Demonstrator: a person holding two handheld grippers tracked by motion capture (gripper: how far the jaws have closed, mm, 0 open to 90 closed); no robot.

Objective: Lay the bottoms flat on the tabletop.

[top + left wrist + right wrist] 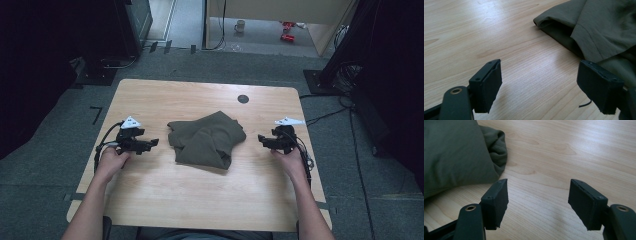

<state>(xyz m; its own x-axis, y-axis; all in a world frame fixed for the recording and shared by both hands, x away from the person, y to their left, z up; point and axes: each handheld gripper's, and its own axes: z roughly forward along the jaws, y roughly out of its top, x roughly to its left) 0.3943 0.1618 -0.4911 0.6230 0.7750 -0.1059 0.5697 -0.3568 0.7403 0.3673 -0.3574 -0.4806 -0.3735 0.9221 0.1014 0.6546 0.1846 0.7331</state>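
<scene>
Wooden table [150, 195] carried olive-green garment [207, 140] at centre, loosely folded into rumpled bundle, edges uneven. Folding judged partly done; squaring and smoothing left. Left gripper [149, 143] sat left of cloth, jaws apart, empty. Right gripper [263, 139] sat right of cloth, jaws apart, gripping nothing, clear of fabric.

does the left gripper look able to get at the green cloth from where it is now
Probably yes. The left gripper points at the folded green cloth with its jaws open and nothing between them, and only bare table lies between it and the cloth's near edge.
</scene>
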